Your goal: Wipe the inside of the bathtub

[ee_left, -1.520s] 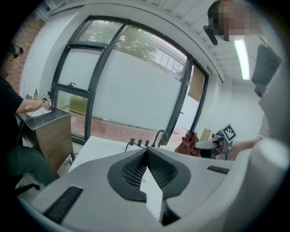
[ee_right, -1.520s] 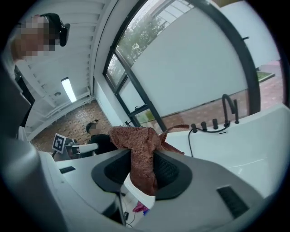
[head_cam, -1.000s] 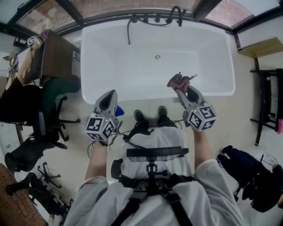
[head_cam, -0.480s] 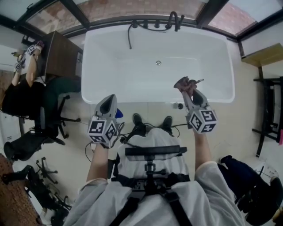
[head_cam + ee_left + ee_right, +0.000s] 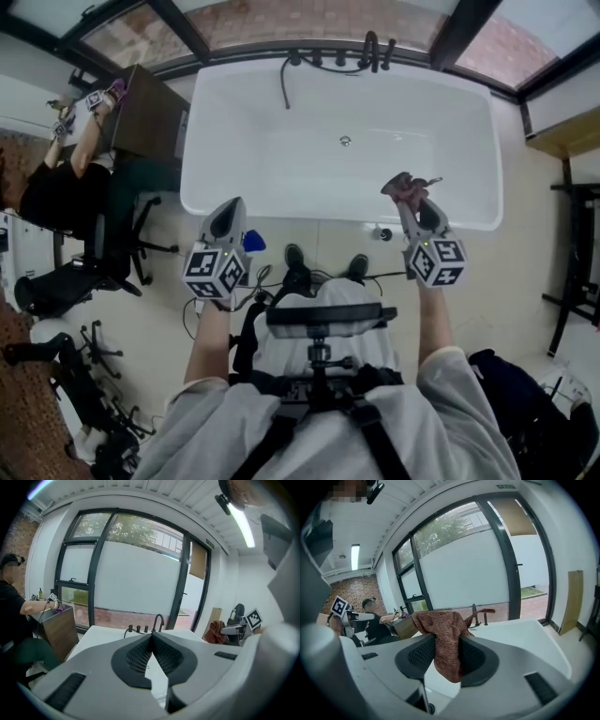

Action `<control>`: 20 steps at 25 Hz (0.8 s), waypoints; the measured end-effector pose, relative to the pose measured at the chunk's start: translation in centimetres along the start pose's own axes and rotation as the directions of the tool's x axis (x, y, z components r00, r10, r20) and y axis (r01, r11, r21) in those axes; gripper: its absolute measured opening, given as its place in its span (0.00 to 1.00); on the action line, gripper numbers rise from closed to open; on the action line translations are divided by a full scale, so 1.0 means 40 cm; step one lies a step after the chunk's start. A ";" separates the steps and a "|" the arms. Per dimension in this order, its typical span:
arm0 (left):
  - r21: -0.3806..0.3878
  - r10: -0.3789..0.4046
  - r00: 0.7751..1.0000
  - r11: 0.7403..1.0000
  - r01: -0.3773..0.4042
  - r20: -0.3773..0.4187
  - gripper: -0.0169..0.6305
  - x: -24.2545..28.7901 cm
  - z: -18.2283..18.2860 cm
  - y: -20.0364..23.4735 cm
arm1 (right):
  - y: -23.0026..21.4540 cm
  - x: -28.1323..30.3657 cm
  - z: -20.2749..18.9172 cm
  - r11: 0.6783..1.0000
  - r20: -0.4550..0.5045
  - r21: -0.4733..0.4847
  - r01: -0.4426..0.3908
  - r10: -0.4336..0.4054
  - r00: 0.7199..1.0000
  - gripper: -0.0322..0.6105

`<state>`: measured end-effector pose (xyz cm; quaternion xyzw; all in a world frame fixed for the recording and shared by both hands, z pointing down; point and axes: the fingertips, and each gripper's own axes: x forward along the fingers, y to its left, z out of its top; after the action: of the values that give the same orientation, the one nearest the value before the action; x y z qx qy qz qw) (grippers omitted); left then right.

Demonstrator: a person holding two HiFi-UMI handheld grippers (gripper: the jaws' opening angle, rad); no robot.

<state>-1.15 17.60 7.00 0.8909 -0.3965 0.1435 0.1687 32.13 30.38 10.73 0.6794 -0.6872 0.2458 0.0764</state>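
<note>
On the left, by the near rim of the bathtub (image 5: 309, 221), your left gripper (image 5: 228, 210) hangs with its jaws pressed together on nothing (a seated person (image 5: 47, 202) is well off to that side). The tub is glossy white with smooth rounded walls and a small metal drain (image 5: 345, 142), so I judge a wiping stroke may skid. On the right, your right gripper (image 5: 410, 199) pinches a bunched, nubby rust-brown cloth (image 5: 403, 185) over the rim, and since most of it flops loose, a hard drag could tug it free.
</note>
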 end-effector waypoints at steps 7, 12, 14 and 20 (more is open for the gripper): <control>0.011 0.008 1.000 1.000 -0.008 0.007 0.04 -0.001 0.002 -0.041 | -0.042 -0.058 -0.016 1.000 0.007 -0.006 0.017 -0.017 1.000 0.28; 0.008 0.010 1.000 1.000 -0.010 0.014 0.04 -0.011 0.007 -0.043 | -0.055 -0.075 -0.025 0.999 0.007 0.000 0.033 -0.033 0.999 0.28; -0.001 0.011 1.000 1.000 -0.011 0.014 0.04 -0.012 0.003 -0.043 | -0.055 -0.077 -0.023 0.999 0.009 -0.001 0.035 -0.035 0.999 0.28; -0.007 0.004 1.000 1.000 -0.004 0.016 0.04 0.000 0.011 -0.040 | -0.049 -0.058 -0.009 0.999 0.007 -0.009 0.036 -0.036 0.999 0.28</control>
<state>0.10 18.41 6.29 0.8907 -0.4000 0.1353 0.1682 34.13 32.72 10.47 0.6921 -0.6763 0.2389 0.0813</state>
